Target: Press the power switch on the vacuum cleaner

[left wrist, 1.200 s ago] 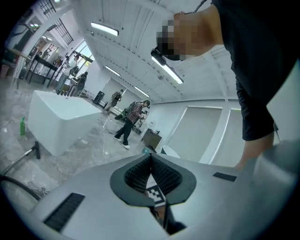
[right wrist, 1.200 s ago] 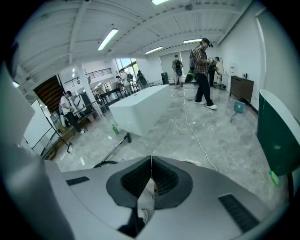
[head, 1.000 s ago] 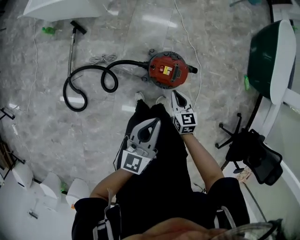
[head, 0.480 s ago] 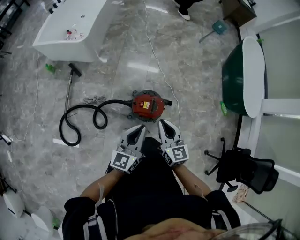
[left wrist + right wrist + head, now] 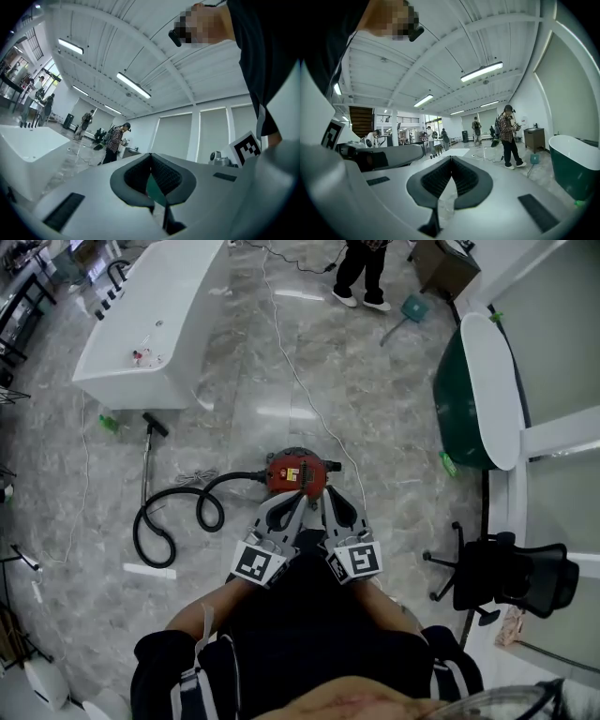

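1. The left gripper (image 5: 296, 497) is closed. Its own view shows the two dark jaws meeting at the tip with nothing between them.
2. The right gripper (image 5: 327, 495) is closed and empty in the same way. The two are held side by side in front of the person's black clothing (image 5: 309, 615), with their tips pointing away from the body.
3. Both gripper views look out across a large hall with a white beamed ceiling (image 5: 440, 56) and strip lights (image 5: 482, 71).
4. The vacuum cleaner (image 5: 295, 472), a red canister, sits on the grey marble floor (image 5: 394, 456) just beyond the grippers. In the head view both tips overlap its near edge, but whether they touch it cannot be told. Its power switch is too small to pick out.
5. A black hose (image 5: 178, 512) leaves the canister's left side and curls in loops across the floor. It joins a metal wand (image 5: 146, 465) that runs away to a black floor nozzle (image 5: 156, 425).
6. A thin white cable (image 5: 291, 362) trails from the canister's right side towards the far end of the room.
7. A black office chair (image 5: 511, 573) stands to the near right. Farther along that side is a dark green bathtub (image 5: 459, 409) with a white rim.
8. A white bathtub (image 5: 141, 324) stands at far left. A standing person (image 5: 366, 268) is at far centre, with a brown cabinet (image 5: 442, 263) to their right.
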`<state>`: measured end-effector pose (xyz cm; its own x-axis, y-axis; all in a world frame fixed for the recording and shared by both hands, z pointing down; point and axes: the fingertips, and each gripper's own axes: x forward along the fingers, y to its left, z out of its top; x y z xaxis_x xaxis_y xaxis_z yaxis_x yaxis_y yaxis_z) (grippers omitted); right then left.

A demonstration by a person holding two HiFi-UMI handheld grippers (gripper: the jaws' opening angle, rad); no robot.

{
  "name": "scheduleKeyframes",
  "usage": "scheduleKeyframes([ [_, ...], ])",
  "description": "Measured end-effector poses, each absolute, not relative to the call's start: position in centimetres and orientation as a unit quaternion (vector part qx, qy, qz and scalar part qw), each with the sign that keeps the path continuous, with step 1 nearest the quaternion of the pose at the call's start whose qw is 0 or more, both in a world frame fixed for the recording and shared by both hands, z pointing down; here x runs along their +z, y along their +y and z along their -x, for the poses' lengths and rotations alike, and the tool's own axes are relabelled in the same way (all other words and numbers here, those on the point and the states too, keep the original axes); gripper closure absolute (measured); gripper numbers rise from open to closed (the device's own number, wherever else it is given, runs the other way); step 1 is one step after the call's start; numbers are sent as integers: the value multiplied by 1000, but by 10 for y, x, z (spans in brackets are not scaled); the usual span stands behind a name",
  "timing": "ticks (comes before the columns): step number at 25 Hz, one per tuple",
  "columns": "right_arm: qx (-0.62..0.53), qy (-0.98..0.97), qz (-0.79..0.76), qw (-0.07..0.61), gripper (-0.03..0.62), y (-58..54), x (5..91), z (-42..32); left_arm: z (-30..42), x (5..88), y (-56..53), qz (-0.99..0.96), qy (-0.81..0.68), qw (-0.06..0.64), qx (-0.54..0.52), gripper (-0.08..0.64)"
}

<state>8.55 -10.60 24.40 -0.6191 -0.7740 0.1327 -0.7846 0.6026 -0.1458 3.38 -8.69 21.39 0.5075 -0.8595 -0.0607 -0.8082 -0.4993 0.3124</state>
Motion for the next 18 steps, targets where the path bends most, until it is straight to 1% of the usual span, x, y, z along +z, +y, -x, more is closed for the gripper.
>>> scheduleKeyframes([
  [5, 71, -904, -420, 35, 574, -95, 237, -81, -34, 214, -71, -866, -484, 81, -99, 541],
  [13, 71, -909, -409, 31, 574, -85, 239, -72, -15, 207, -63, -839, -523, 92, -119, 541],
  [16, 63, -912, -404, 28, 574, -86, 235, -66, -9, 216, -62, -838, -529, 98, -95, 541],
  [18, 57, -915, -400, 24, 574, -85, 232, -58, -5, 210, -63, -839, -528, 89, -101, 541],
])
